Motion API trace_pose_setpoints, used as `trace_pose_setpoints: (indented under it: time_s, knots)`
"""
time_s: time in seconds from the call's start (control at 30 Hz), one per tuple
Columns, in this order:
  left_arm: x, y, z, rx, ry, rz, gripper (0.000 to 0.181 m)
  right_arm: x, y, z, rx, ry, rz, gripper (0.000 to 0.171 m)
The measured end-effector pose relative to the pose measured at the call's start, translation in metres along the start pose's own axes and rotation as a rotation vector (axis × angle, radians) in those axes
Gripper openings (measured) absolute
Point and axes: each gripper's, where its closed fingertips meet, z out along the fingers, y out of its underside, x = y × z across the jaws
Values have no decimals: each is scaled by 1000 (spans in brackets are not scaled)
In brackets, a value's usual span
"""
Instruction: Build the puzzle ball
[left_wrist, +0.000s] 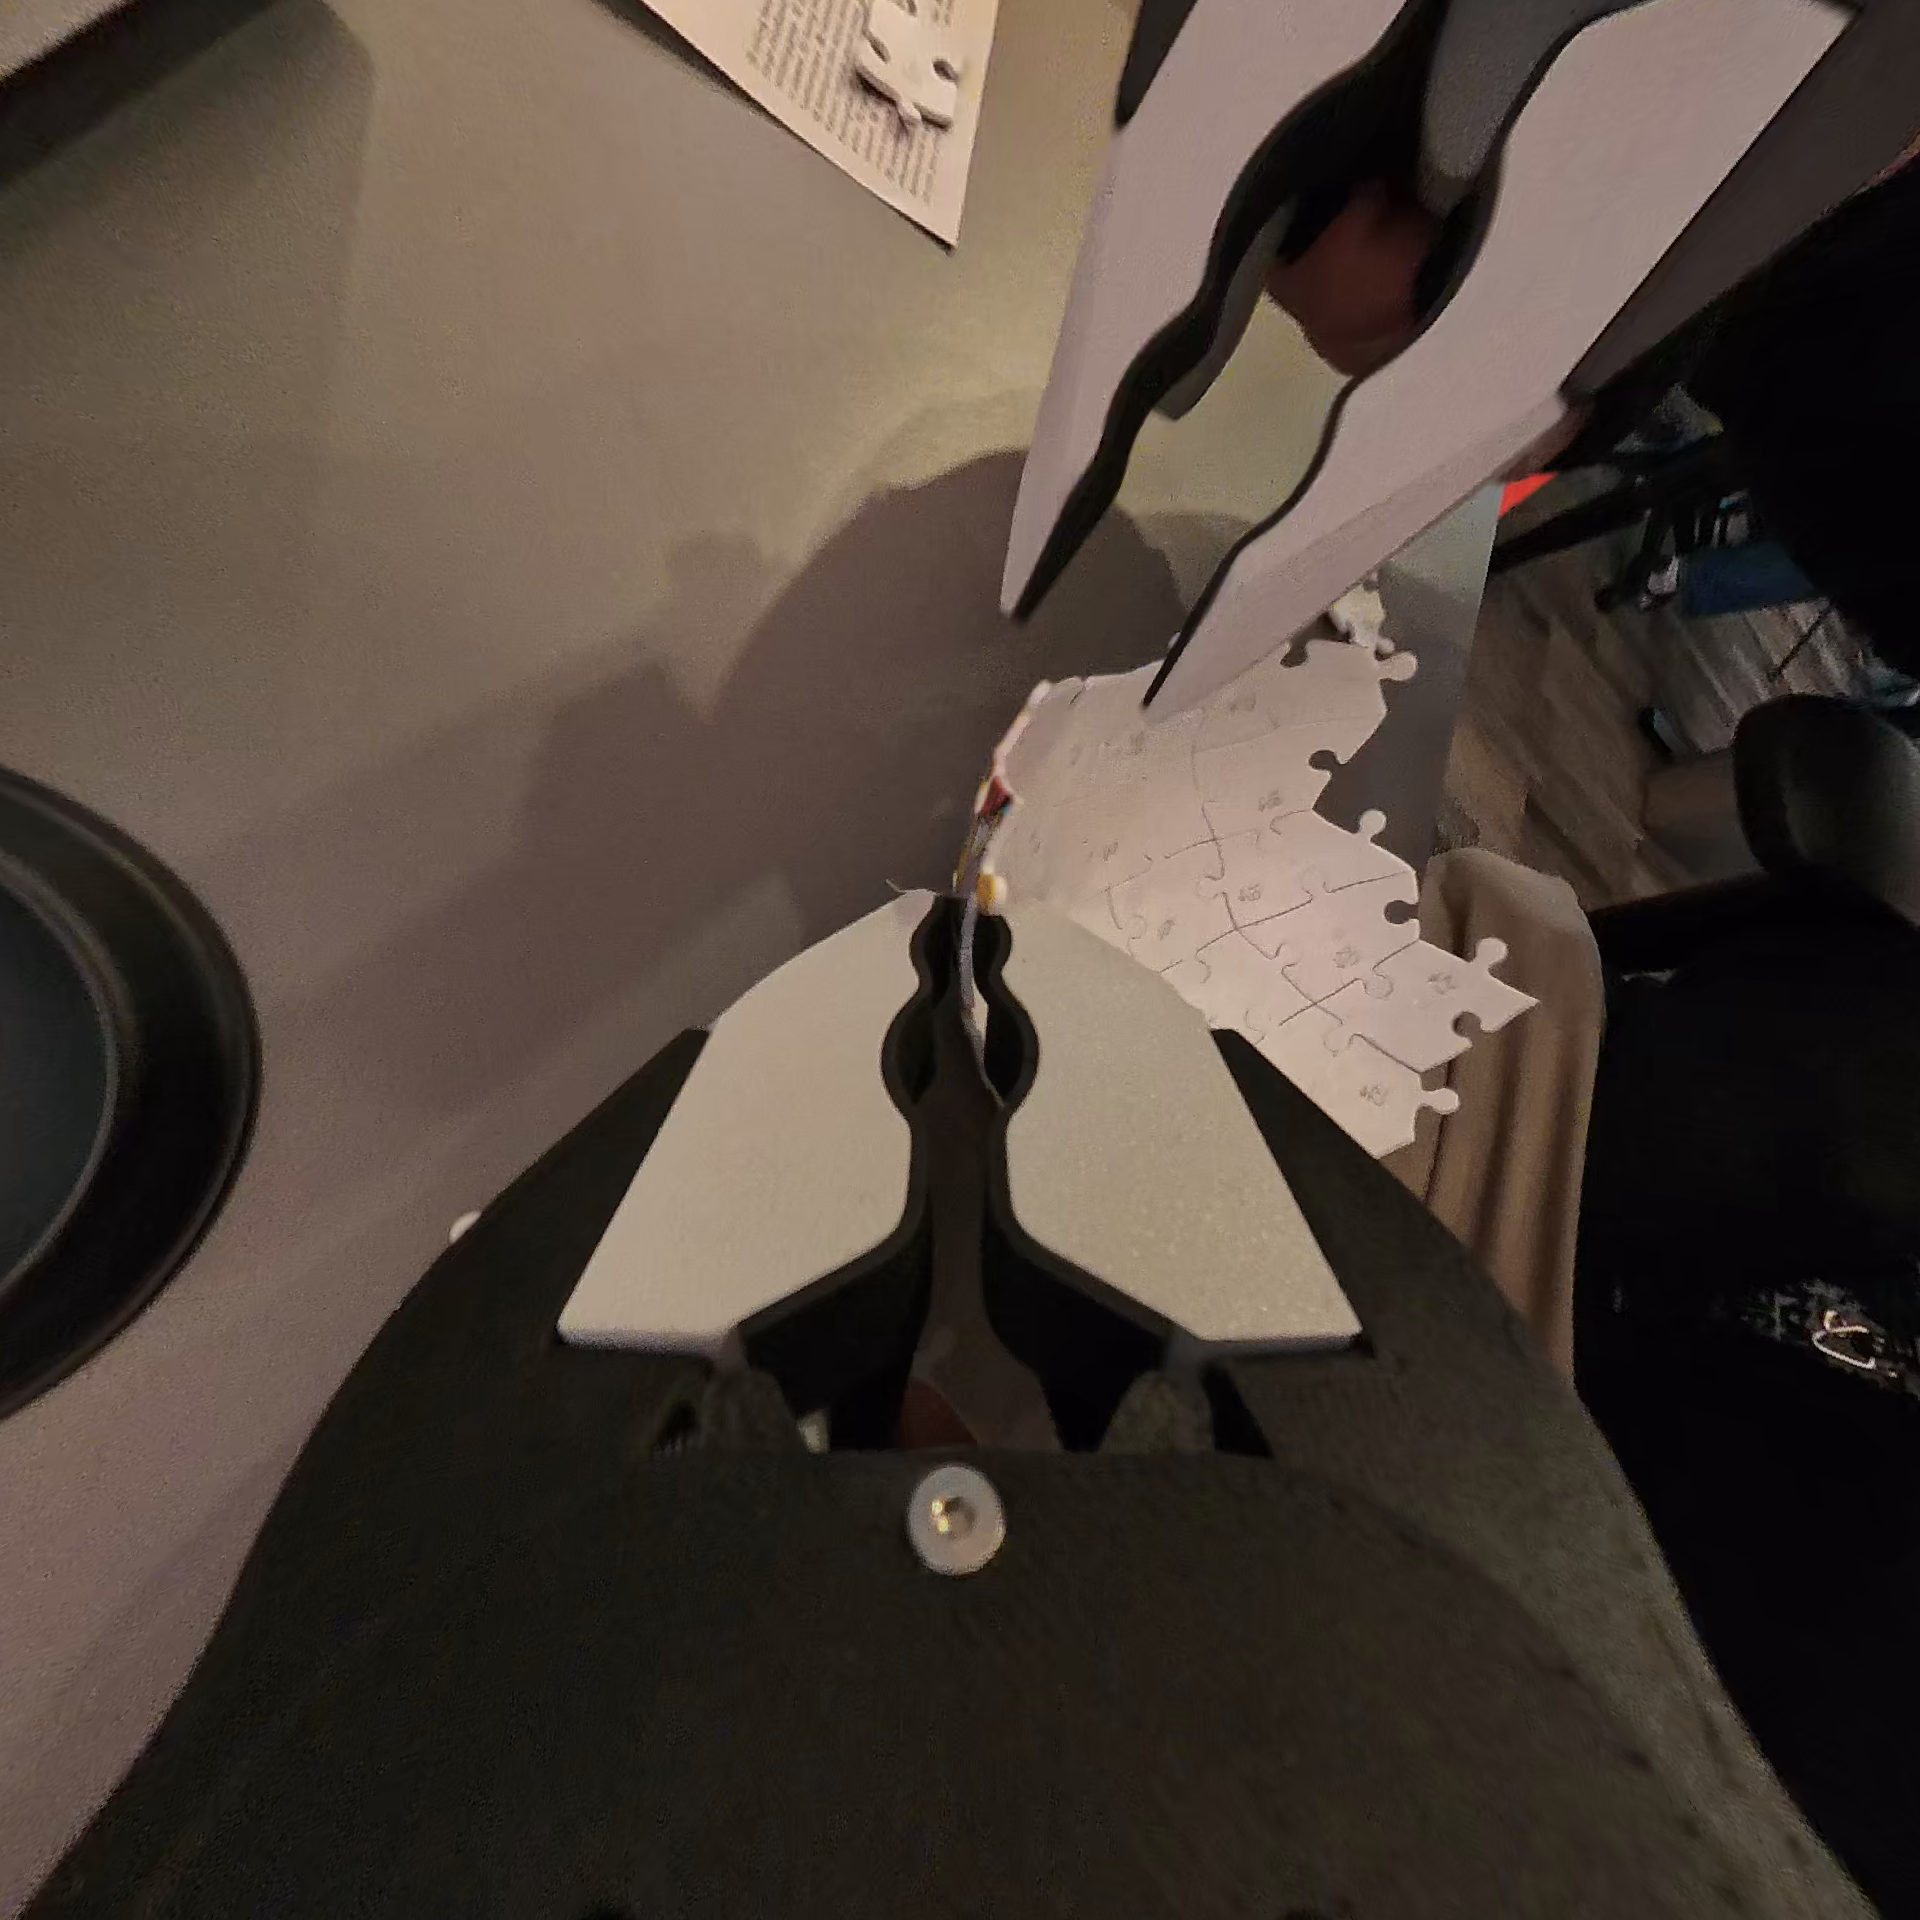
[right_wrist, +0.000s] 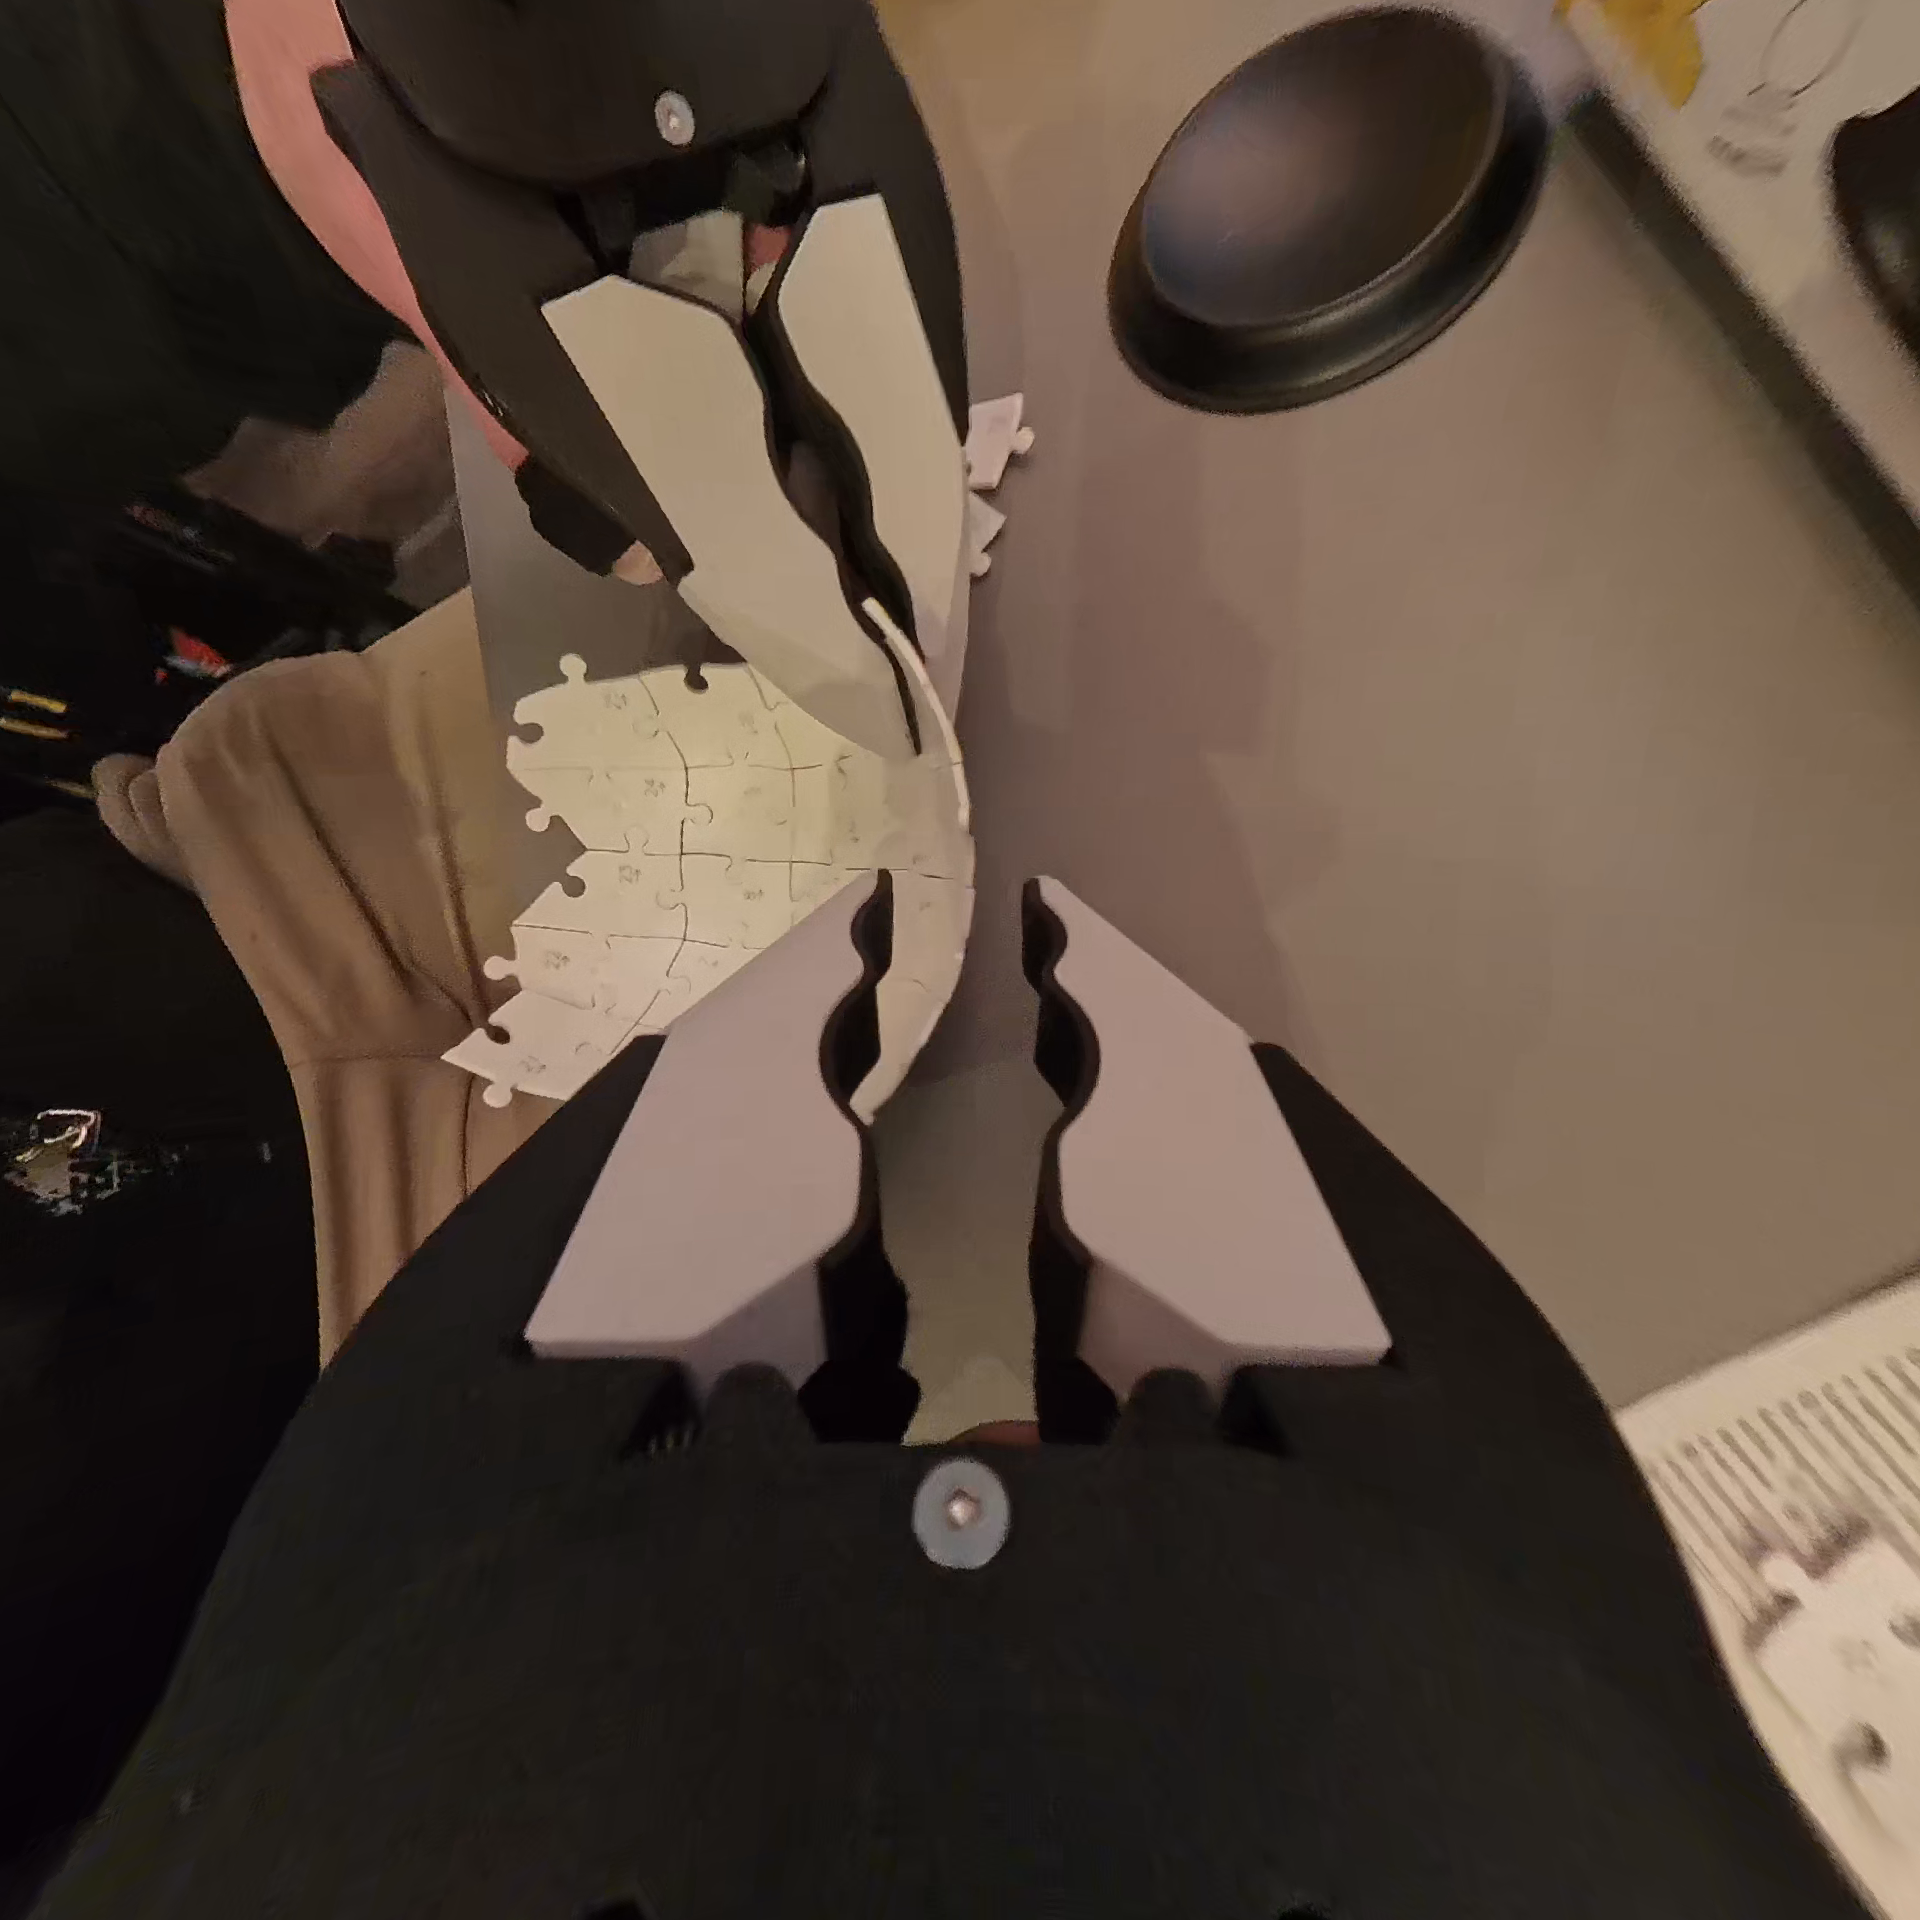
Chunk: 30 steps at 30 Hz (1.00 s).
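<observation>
The curved puzzle-ball section, white numbered pieces already locked together, hangs in the air past the grey table's edge. The left gripper is pinched tight on its near rim. The right gripper stands with fingers well parted, the section's curved edge running into that gap alongside one finger, unclamped. Beyond the left tips sits a printed sheet carrying loose pieces; a black bowl lies beyond the right.
</observation>
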Motion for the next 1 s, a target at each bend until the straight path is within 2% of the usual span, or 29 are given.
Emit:
trace_pose_setpoints:
  time_s: [0.17, 0.4, 0.53, 0.7, 0.83, 1.0]
  knots:
    - [0, 2, -8, 68, -35, -31, 7, 6, -4, -44, 96, 106, 29, 25]
    - [-3, 5, -30, 165, -86, -47, 18, -12, 15, -92, 179, 252, 55, 24]
    - [1, 13, -47, 195, -119, -26, 18, -35, 33, -96, 224, 264, 86, 25]
    - [13, 23, -60, 228, -156, 3, 18, -42, 65, -100, 167, 345, 99, 26]
    - [21, 32, -56, 261, -204, -15, 18, -50, 80, -103, 170, 374, 135, 26]
    - [38, 43, -48, 279, -220, -59, 12, -70, 87, -88, 202, 363, 162, 25]
